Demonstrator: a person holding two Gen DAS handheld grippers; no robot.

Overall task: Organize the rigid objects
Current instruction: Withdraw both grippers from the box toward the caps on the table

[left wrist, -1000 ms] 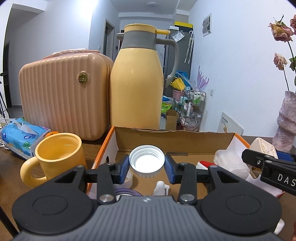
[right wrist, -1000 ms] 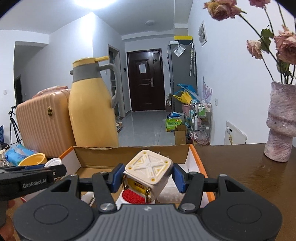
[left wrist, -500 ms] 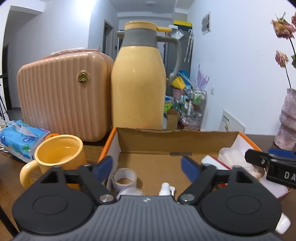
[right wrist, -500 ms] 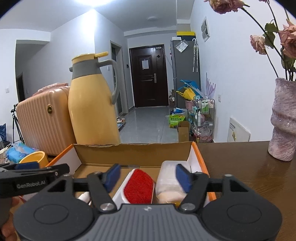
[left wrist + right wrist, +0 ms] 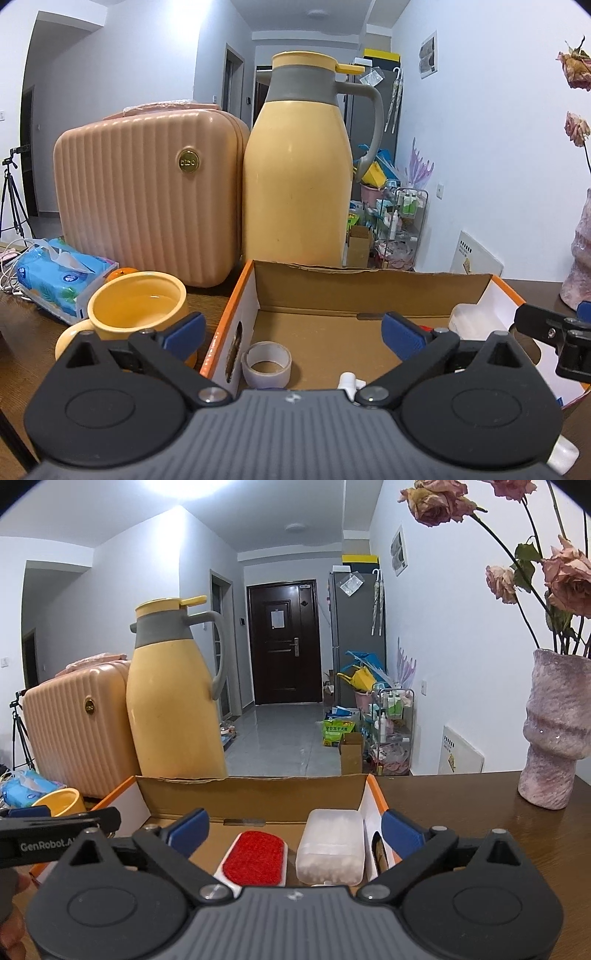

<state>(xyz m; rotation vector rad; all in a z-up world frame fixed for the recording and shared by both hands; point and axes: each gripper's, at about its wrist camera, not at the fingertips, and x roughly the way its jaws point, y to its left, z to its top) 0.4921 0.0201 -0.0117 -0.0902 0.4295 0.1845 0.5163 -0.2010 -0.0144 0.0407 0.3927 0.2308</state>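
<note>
Left gripper (image 5: 293, 332): jaws opening, spread wide, nothing between the pads. It is held over the near left part of the cardboard box (image 5: 369, 284), tilted slightly down. Right gripper (image 5: 295, 830): jaws likewise opening, wide, nothing pinched; it is held over the right part of the same box.

Inside the box, below the left gripper: a tape roll (image 5: 266, 363) lying flat near the left wall, and a small white nozzle-like piece (image 5: 349, 380) at the near edge, mostly hidden by the gripper body. Below the right gripper: a red-faced brush (image 5: 255, 858) and, just beside it, a clear lidded container (image 5: 330, 845) against the right wall.

Outside the box: a yellow mug (image 5: 136, 310) just left of it, a tissue pack (image 5: 59, 266) farther left; a yellow thermos (image 5: 299, 166) and a ribbed case (image 5: 147, 195) behind; a vase (image 5: 554, 731) well to the right.

Progress, as judged: several items are already boxed; much of the floor is bare. Whether the mug or others are still to be boxed cannot be told.
</note>
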